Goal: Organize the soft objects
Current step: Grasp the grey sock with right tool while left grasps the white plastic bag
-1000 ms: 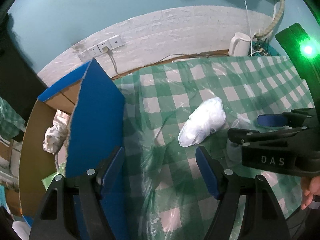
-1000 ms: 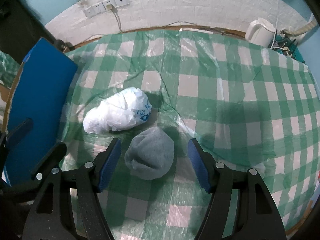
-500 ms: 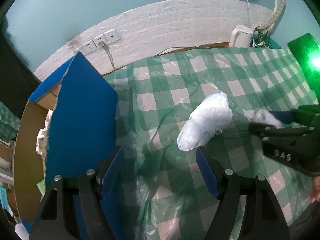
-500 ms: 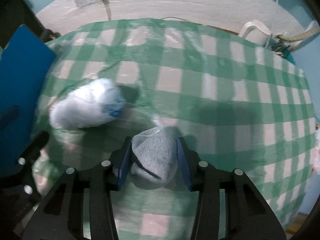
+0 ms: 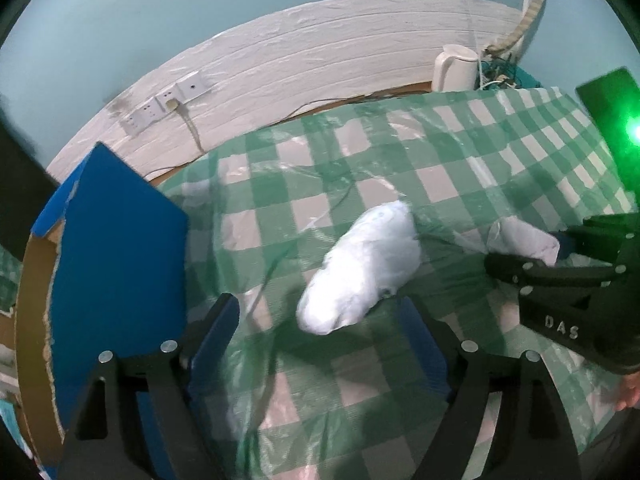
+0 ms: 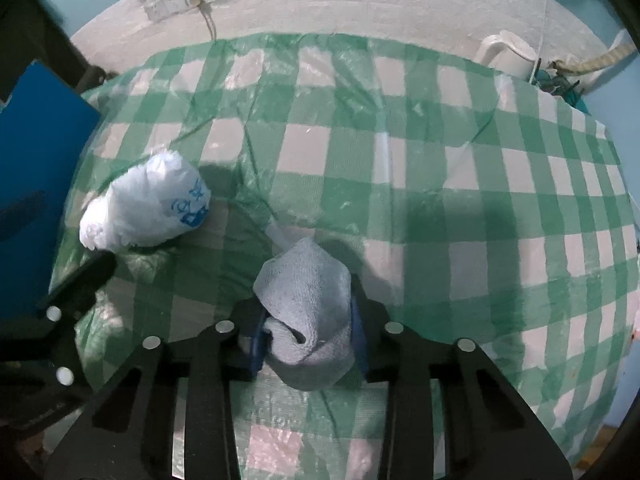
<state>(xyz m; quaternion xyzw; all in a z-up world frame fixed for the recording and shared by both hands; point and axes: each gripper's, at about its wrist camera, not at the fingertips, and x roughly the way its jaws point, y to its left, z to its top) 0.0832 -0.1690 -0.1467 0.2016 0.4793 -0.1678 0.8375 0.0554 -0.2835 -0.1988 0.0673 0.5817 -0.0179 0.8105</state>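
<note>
The grey terry cloth (image 6: 308, 312), soft and bunched, is pinched in the right gripper (image 6: 306, 340). The crinkly white plastic bundle (image 5: 360, 268) lies at twelve o'clock of the wide-open left gripper (image 5: 320, 340), long axis toward one o'clock (nearer the left). Blue-flapped cardboard box (image 5: 116, 248) stands at nine o'clock.

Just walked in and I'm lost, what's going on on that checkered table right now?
A person is sorting soft items with two handheld grippers. The right gripper is shut on a grey-blue towel, bunched up between its fingers. The left gripper is open, aimed at a white plastic bag bundle lying on the green checkered tablecloth. A cardboard box with a blue flap stands at the table's left.
</note>
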